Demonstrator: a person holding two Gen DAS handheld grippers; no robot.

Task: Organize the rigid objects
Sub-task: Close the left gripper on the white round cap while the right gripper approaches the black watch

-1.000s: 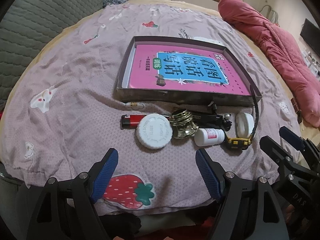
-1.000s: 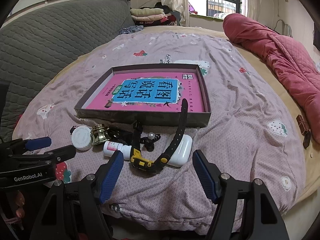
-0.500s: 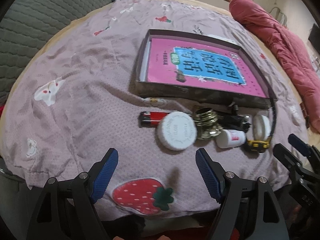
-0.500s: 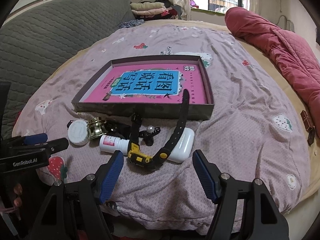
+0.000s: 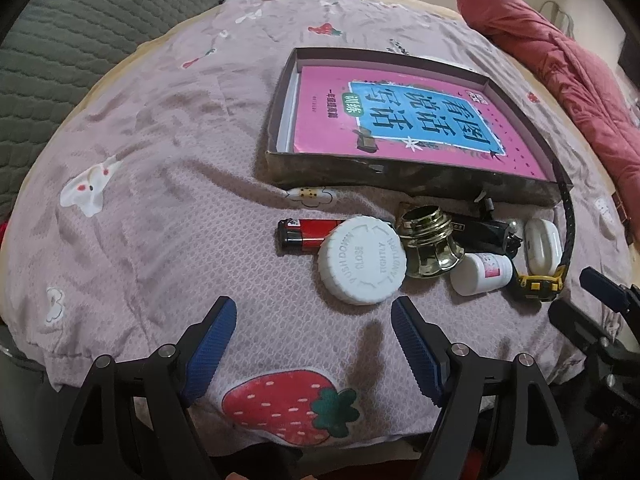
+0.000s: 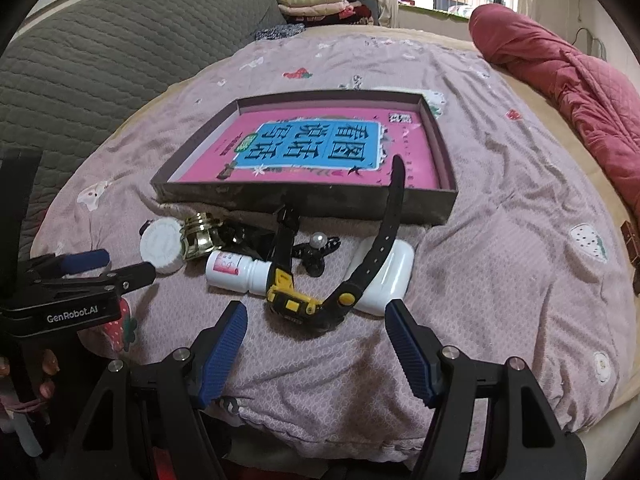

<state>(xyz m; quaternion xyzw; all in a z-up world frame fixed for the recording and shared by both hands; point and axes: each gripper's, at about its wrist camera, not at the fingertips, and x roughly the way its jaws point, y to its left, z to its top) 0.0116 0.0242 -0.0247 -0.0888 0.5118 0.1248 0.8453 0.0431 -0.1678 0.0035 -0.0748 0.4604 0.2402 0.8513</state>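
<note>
Your bed cover [image 5: 168, 184] has broad bare room left of the box [image 5: 400, 178], which holds the pink book [image 5: 404, 120]. Just before the box's near wall sits the clutter: white cap [image 5: 362, 265] overlapping the red lighter [image 5: 306, 234], touching the brass fitting [image 5: 430, 242], then the small white bottle [image 5: 482, 274], white case [image 6: 386, 272] and the yellow-black watch [image 6: 304, 304] (strap leaning on the box wall). Your left gripper [image 5: 312, 348] hangs with fingers wide, holding nothing, near the cap; your right gripper [image 6: 316, 344] likewise gapes empty before the watch. Since a second ago, the left camera view has shifted leftward and closer; the objects stayed put.
</note>
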